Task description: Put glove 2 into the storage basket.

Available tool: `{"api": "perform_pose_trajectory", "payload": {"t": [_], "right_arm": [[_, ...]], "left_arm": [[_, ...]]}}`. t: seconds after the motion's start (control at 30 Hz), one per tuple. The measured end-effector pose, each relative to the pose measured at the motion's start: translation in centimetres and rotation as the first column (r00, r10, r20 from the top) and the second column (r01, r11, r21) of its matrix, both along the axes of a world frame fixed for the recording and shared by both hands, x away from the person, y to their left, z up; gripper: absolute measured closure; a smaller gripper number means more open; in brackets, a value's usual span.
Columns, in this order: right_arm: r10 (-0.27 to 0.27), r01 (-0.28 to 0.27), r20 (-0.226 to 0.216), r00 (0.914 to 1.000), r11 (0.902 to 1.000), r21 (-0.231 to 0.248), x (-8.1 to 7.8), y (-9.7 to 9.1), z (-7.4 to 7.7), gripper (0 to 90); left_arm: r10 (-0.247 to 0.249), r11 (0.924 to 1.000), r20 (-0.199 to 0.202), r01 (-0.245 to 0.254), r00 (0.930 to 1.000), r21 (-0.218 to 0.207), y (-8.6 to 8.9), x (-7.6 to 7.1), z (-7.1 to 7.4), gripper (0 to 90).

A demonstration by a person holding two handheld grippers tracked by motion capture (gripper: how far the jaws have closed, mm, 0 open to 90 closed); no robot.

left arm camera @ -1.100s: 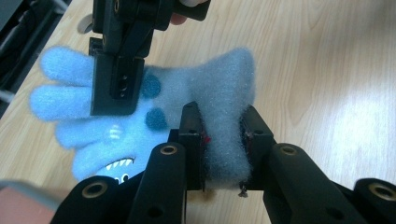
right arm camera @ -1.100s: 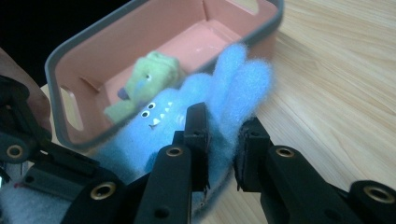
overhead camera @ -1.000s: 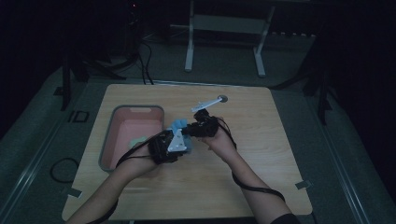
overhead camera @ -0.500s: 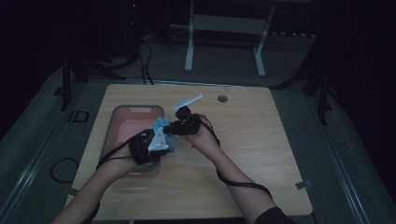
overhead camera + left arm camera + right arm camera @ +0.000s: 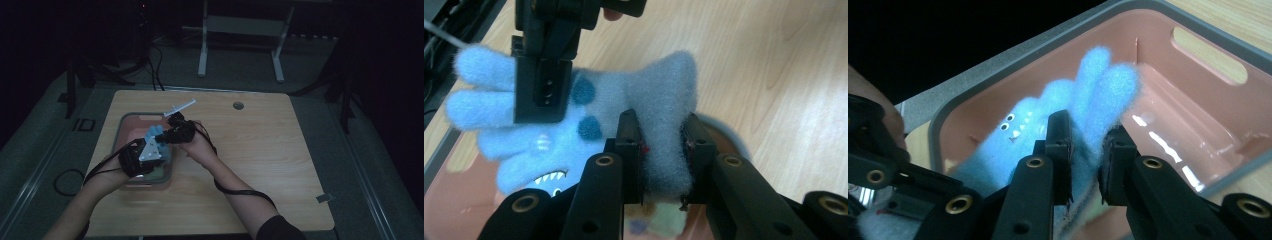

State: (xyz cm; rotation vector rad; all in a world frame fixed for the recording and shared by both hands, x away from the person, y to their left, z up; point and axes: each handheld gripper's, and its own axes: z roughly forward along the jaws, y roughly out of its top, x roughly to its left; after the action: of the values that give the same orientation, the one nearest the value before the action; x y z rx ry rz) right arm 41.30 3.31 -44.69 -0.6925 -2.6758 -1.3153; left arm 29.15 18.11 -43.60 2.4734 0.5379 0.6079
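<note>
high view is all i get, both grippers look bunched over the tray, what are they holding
Observer: A blue plush toy with a toothy face; the left gripper is shut on one limb.
Operator: and the right one
Observer: The right gripper is shut on another part of the toy, near its long ears.
Operator: is the toy in the tray yet
Observer: Not resting in it; it hangs over the pink tray.

Left tool (image 5: 150,152) and right tool (image 5: 176,131) seemingly clamped, close together.
</note>
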Motion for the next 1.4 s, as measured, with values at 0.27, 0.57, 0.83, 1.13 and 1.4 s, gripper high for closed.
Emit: {"api": "perform_pose_trajectory", "payload": {"t": [0.27, 0.57, 0.83, 1.13, 1.4], "right_arm": [[-0.001, 0.0, -0.034, 0.9994, 0.9997, -0.023, 0.7, 1.7, -1.6, 77.9], [0.009, -0.013, -0.045, 0.9989, 0.9955, -0.094, 0.9, 3.0, -3.6, 77.1], [0.012, -0.014, -0.01, 0.9999, 0.9863, -0.164, 0.8, 4.1, -4.1, 72.3], [-0.014, 0.017, 0.019, 0.9997, 0.9841, -0.177, 0.9, 3.6, -4.0, 53.0], [-0.021, 0.028, 0.05, 0.9985, 0.9895, -0.142, 0.7, 2.2, -2.7, 37.7]], "left_arm": [[0.036, 0.9992, -0.042, -0.037, 0.9985, -0.013, 1.2, 0.5, -1.5, 75.6], [0.052, 0.9986, -0.078, -0.052, 0.9956, 0.01, 1.4, 0.8, -3.1, 75.5], [0.063, 0.998, -0.128, -0.062, 0.9897, 0.011, 1.5, 1.5, -4.5, 75.3], [0.063, 0.9979, -0.166, -0.059, 0.9842, 0.024, 1.0, 1.8, -5.2, 71.9], [0.079, 0.9967, -0.138, -0.081, 0.9873, -0.009, 1.0, 1.5, -4.7, 52.0]]}}
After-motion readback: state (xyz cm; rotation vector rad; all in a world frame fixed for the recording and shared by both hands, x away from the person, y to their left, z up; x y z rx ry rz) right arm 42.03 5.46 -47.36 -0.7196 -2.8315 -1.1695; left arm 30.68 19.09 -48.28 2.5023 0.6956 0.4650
